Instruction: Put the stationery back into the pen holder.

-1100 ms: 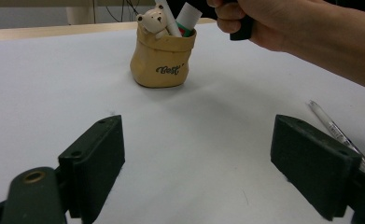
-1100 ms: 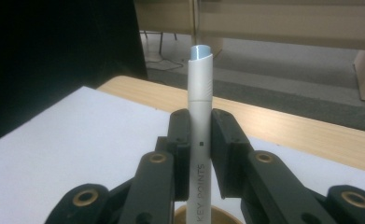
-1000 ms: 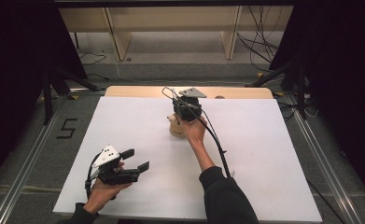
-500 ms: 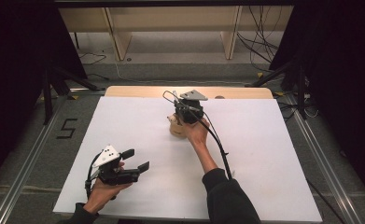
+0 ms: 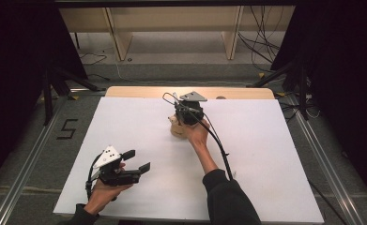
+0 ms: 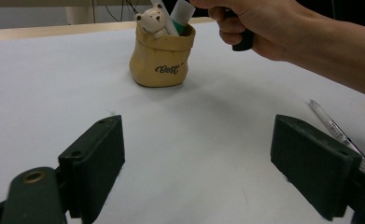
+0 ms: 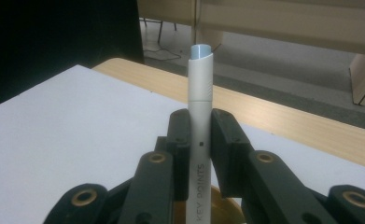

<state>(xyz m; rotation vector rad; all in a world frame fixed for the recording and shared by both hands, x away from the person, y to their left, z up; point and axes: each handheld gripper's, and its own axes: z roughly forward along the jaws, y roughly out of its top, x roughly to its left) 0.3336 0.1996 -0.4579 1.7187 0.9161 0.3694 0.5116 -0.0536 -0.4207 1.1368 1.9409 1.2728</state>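
1. The right gripper (image 5: 187, 114) hangs directly over the small tan sack-shaped pot (image 6: 160, 56), its jaws clenched on a smooth white cylindrical marker (image 7: 200, 116) held upright; judging by that posture, the marker is either going into the pot or coming out of it.
2. The pot, printed with dark script, has a soft, crumpled-bag look with a small cream bear figure (image 6: 152, 22) at its rim, and a green-and-white pen (image 6: 181, 11) stands inside it.
3. The left gripper (image 5: 134, 161) rests well short of the pot, toward the near left of the white surface (image 5: 265, 140), its jaws released and wide apart with nothing between them, apparently waiting.
4. A slim clear-barrelled pen (image 6: 334, 127) lies flat on the surface, to the right of the pot and nearer the person.
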